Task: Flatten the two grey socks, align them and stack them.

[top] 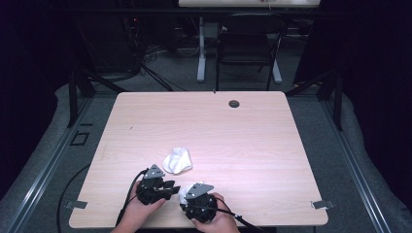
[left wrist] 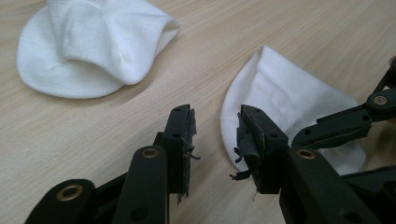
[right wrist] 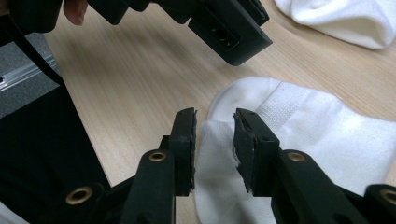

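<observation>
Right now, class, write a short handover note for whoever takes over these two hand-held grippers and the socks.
Left tongs: open, tips at the near sock's rounded edge, nothing pinched.
Right tongs: open, straddling that same sock's edge; the pads do not press on it as far as I can tell.
Things: the near sock lies flat at the front of the table, between both grippers. The second sock lies crumpled just beyond, untouched.
Done: both tongs are lined up at the near sock.
Left: probably close on it and handle it, then deal with the crumpled one.

two tools (top: 171, 187) (top: 187, 193) beside white sock (top: 177, 160)
</observation>
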Demonstrator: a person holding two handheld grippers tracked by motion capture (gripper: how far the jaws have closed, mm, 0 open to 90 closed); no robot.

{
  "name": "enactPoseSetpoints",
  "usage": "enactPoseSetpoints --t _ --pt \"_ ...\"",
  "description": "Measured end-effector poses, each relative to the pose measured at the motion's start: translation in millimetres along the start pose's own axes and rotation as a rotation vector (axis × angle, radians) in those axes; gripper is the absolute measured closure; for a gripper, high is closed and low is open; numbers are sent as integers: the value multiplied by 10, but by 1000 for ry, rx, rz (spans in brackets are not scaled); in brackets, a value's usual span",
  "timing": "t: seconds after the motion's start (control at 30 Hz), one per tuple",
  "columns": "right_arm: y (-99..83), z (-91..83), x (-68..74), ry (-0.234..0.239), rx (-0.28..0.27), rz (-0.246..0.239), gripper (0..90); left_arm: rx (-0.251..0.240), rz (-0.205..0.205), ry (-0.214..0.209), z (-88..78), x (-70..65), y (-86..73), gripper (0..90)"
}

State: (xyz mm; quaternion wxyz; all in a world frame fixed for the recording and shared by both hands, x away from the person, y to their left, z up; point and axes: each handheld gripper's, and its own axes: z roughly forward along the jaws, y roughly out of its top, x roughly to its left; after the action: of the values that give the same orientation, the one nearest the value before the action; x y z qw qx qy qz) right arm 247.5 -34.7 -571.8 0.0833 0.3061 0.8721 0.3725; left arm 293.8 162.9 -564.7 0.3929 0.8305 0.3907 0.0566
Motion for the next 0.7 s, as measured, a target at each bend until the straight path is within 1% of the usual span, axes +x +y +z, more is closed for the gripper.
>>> enactPoseSetpoints --t 0.1,0.2,0.23,0.27,0.43,0.5,0.57,0.6,0.7 --pt "-10 13 -11 -9 1 -2 733 4 -18 -21 26 -3 -6 659" --pt "-29 25 -10 -13 5 0 778 12 -10 -29 49 -35 -7 678" --pt "-29 25 -10 -13 5 0 778 12 -10 -29 49 -35 -7 684" --pt "-34 27 -11 -14 7 -4 801 18 -2 -31 65 -54 -8 692" --pt "-40 25 -26 -7 7 9 833 37 16 -35 92 -97 -6 742" --pt "-40 23 -33 -4 9 13 842 35 16 -36 94 -110 -3 762" --pt "-40 25 -36 -1 6 20 844 36 18 -37 91 -115 -2 801" --pt "-42 24 -41 4 4 25 849 28 18 -43 75 -124 2 823" --pt "-43 18 -47 6 10 22 851 23 22 -51 60 -135 10 863"
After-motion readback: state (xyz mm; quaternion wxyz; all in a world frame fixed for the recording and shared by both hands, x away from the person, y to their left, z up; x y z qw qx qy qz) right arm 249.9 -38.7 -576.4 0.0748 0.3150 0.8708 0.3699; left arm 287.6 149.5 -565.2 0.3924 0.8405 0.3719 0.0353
